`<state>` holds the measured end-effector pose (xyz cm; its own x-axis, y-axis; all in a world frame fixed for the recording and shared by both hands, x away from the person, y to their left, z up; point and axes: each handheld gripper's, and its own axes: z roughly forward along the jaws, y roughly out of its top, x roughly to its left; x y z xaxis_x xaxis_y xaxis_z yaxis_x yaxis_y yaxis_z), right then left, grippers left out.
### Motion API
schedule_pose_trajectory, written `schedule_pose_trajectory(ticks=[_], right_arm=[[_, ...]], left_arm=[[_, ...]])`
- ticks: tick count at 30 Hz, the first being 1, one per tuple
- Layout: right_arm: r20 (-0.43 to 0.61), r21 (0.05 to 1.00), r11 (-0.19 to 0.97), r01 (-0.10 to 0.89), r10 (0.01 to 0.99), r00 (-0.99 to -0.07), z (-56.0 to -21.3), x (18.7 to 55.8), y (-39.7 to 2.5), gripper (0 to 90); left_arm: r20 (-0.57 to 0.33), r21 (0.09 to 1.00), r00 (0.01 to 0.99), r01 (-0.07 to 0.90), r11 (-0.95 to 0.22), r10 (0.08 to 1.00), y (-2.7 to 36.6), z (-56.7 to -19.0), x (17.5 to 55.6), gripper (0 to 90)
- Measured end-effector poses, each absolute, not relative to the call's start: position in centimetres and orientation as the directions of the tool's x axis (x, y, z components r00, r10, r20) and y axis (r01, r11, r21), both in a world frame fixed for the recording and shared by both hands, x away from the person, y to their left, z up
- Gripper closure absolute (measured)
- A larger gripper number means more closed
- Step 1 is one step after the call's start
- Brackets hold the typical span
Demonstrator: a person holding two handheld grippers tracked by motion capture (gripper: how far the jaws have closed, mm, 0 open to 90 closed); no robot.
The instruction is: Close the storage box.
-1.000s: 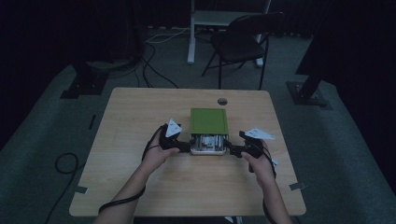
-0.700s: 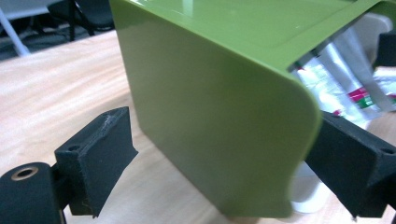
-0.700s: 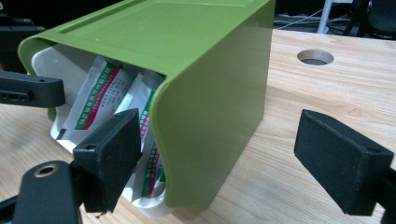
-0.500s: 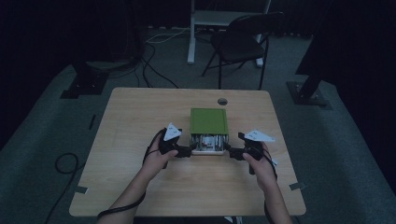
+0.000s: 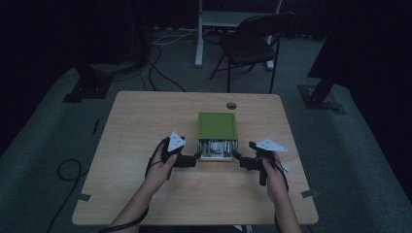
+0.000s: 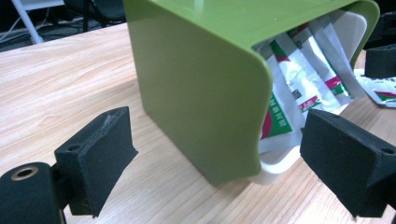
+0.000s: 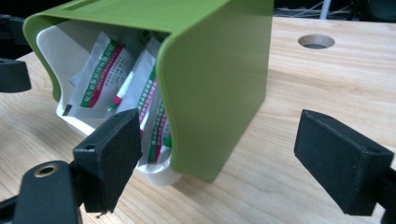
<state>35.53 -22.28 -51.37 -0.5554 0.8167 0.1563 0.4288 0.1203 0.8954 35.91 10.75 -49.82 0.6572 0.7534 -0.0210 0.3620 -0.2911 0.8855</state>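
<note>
Beside the green box [image 5: 216, 126], both grippers gape

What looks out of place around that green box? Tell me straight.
The green box lies tipped on its side, open end toward the person, with a white inner tray sliding out and sachets leaning loosely inside. One sachet lies on the table beyond the opening.

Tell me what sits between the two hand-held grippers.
High view: the green box, its white tray of packets, between left hand-held gripper and right hand-held gripper.
</note>
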Motion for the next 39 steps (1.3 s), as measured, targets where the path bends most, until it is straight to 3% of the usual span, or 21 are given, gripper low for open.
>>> schedule_pose_trajectory(ticks=[39], right_arm=[[0.126, 0.868, 0.185, 0.460, 0.815, -0.566, -53.8, 31.8, -23.9, 14.7]], left_arm=[[-0.024, 0.819, 0.522, 0.500, -0.283, 0.853, 15.8, -52.1, 33.0, 10.4]])
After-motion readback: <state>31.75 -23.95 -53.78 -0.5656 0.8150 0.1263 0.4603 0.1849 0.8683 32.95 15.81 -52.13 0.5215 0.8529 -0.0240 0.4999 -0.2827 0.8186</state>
